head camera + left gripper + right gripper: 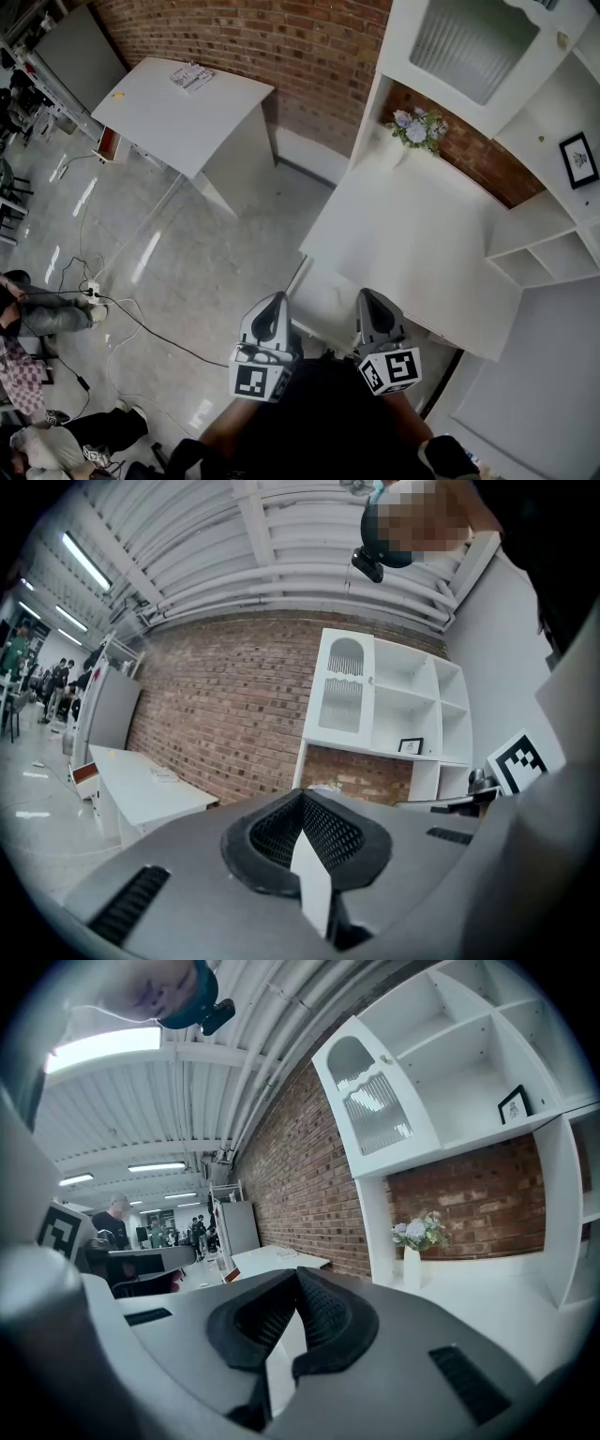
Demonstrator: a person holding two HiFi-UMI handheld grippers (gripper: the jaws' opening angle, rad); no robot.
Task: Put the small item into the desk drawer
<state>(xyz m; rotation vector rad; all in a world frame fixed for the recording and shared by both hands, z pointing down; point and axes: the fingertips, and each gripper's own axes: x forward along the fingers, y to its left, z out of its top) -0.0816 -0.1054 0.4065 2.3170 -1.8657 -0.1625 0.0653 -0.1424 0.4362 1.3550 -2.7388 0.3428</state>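
- My left gripper [277,298] is clenched. In the left gripper view its two jaw tips meet, with nothing between them.
- My right gripper [367,295] is clenched the same way, tips together and empty, tilted slightly downward.
- Both grippers hang side by side close to my body, at 6 o'clock in the head view.
- The white surface [412,234] runs off toward 1 o'clock, and its near edge is just ahead of the right gripper.
- A vase of flowers [415,131] stands at the surface's far end, against the brick wall [281,47].
- A framed picture [578,159] sits in the white shelving at 2 o'clock.
- A second white table [178,103] at 11 o'clock carries some papers [192,77].
- I cannot tell where the small item is: no view shows it clearly enough to place.
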